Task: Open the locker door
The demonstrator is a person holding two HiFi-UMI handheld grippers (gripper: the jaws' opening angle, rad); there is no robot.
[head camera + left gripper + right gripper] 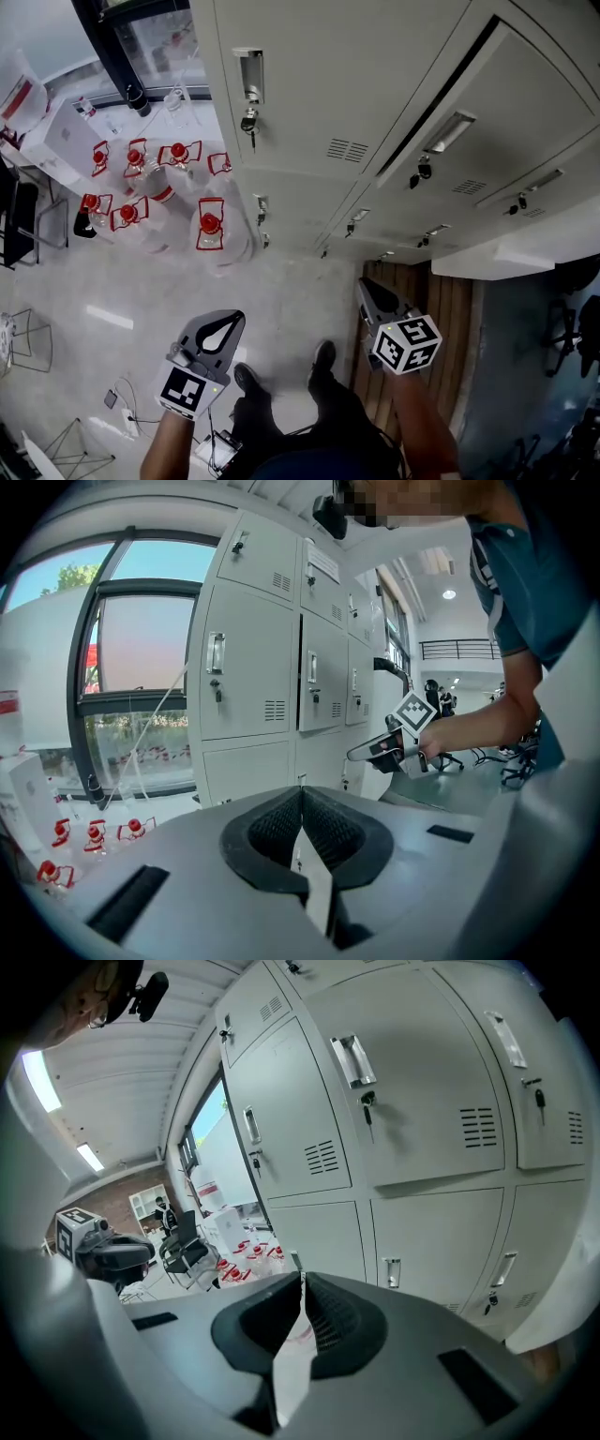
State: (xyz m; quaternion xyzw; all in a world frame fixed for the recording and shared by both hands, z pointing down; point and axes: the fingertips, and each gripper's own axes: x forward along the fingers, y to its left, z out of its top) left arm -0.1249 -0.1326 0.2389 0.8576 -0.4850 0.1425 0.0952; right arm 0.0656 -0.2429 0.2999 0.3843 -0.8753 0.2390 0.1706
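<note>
A bank of grey lockers [309,84] fills the top of the head view. One door [516,103] on the right stands slightly ajar, with a dark gap along its edge. The door on the left has a recessed handle [249,73] with a key [249,120] hanging under it. My left gripper [230,321] is low at the left, away from the lockers, shut and empty. My right gripper [366,283] is low at the right, pointing at the bottom lockers, also shut with nothing in it. In the right gripper view, the locker handle [352,1059] is above and beyond the shut jaws.
Several large water bottles with red caps [211,225] stand on the floor left of the lockers, below a window [131,658]. A strip of wooden floor [452,319] lies at the right. Cables [122,405] lie at the bottom left. The person's shoes [323,360] are between the grippers.
</note>
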